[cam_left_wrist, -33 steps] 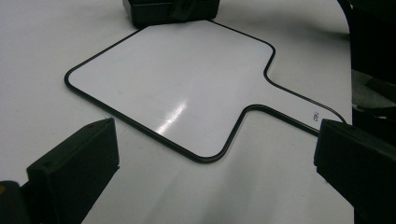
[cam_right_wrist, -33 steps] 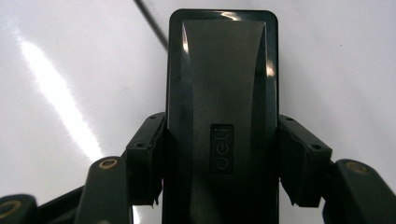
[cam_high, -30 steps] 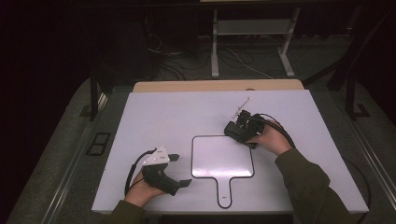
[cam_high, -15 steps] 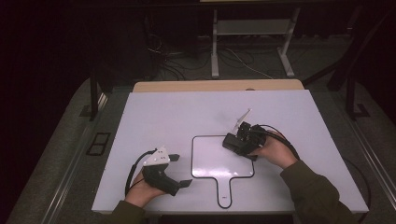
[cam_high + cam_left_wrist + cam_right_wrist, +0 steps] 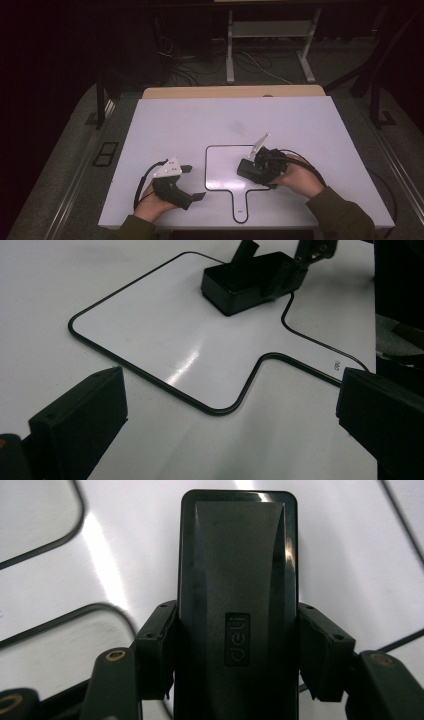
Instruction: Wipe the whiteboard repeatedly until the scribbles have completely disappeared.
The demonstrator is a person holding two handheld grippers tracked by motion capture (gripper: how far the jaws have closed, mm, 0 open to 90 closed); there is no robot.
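While the right tool point(image 5: 235, 680) clamps a black eraser point(image 5: 237, 580) by its long sides, the eraser sits just ahead of its jaws, low over the near right part of the whiteboard point(image 5: 222, 165). To wipe well, I'd keep the eraser's underside flat to the board and stroke evenly, staying inside the thin black rim. Paddle-shaped with rounded corners and a short handle, the board is glossy white; the eraser is a smooth, hard plastic block. Beside the board's other edge, the left tool point(image 5: 192, 182) rests on the desk point(image 5: 165, 120), jaws wide, holding nothing.
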